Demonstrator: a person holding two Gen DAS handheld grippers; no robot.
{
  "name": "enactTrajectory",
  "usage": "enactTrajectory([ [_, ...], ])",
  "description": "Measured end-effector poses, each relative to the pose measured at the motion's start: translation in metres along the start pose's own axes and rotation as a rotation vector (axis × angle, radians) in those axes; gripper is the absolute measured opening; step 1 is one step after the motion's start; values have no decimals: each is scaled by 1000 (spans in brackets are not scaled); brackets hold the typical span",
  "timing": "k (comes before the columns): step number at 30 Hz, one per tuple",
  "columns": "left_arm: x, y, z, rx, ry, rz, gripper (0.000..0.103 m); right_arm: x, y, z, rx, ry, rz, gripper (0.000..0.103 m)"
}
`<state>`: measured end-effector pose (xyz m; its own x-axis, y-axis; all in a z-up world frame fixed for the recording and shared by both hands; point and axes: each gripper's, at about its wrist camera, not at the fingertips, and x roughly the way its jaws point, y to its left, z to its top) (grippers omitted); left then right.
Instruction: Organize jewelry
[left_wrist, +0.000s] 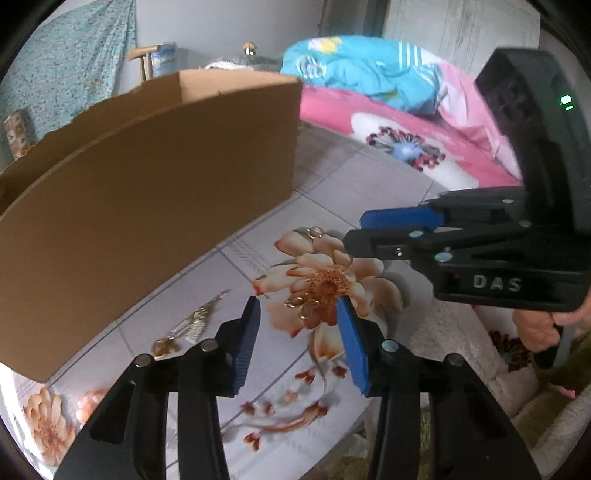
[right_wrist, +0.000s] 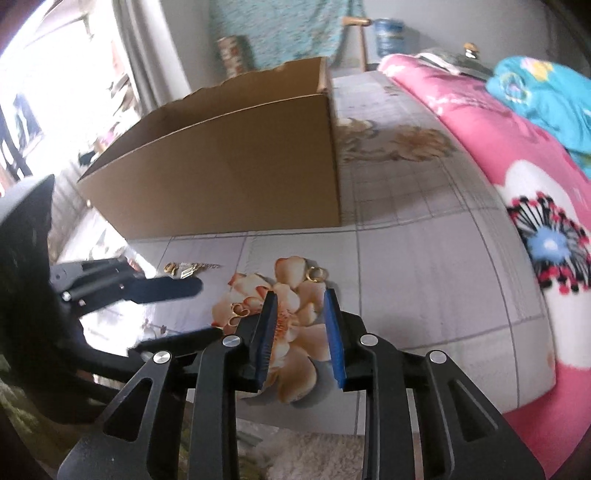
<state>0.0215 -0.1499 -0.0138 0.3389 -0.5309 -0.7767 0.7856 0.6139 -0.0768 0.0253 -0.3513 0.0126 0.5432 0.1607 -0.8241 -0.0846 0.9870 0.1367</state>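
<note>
Right beside the rings (left_wrist: 303, 303), cardboard box (left_wrist: 147, 192) stands w/ chain (left_wrist: 188, 325) in front; left gripper (left_wrist: 295, 314) & right gripper (right_wrist: 300, 299) both open, empty.

Pink blanket (right_wrist: 480, 122) – blue cloth (left_wrist: 354, 62) on top

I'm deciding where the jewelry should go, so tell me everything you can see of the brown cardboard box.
The brown cardboard box is long, plain and unprinted, open at the top, with a ragged far rim. It stands upright on the flower-printed sheet, beyond the gold rings and the chain, which lie in front of it without touching. Its inside is hidden from both views. Neither gripper touches it.
</note>
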Motion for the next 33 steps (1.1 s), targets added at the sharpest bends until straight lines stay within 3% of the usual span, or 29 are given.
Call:
enactTrajectory([
  [3, 12, -2, 3, -18, 41, 19, 36, -2, -3, -5, 27, -17, -22, 26],
  [8, 20, -13, 8, 18, 41, 89, 33, 5, -2, -13, 67, -16, -16, 26],
  [14, 25, -23, 12, 54, 47, 115, 20, 6, -7, -14, 82, -22, -2, 26],
  [24, 25, -22, 12, 45, 54, 112, 19, 5, -9, -13, 88, -29, 11, 26],
  [33, 9, -16, 11, 30, -1, 106, 19, 4, -7, -4, 56, -52, -4, 26],
])
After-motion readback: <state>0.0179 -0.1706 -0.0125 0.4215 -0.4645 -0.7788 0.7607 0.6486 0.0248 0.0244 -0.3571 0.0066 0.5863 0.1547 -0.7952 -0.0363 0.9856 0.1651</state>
